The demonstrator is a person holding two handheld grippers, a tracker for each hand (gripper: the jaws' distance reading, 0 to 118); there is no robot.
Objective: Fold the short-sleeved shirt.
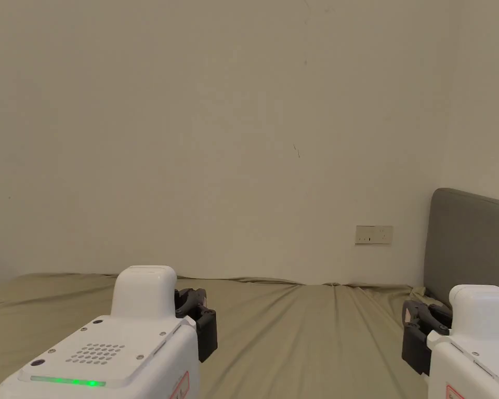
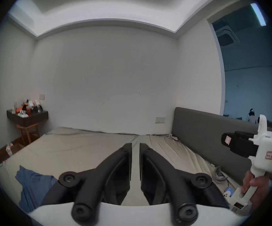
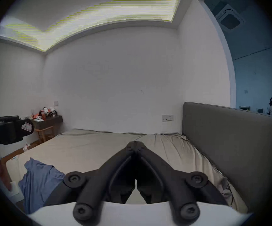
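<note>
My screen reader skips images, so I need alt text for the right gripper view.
The right gripper, jaws closed on nothing, is held above a bed with a beige sheet. A crumpled blue shirt lies at lower left, and a grey headboard runs along the right.

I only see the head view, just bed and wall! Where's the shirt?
Observer: The blue shirt lies crumpled on the bed, low and left in the left gripper view.
Operator: Is a gripper holding it?
Observer: No. The left gripper has a narrow gap between its jaws, with nothing in it.
Operator: And the other one?
Observer: The right gripper is shut, tips touching, on nothing.
</note>
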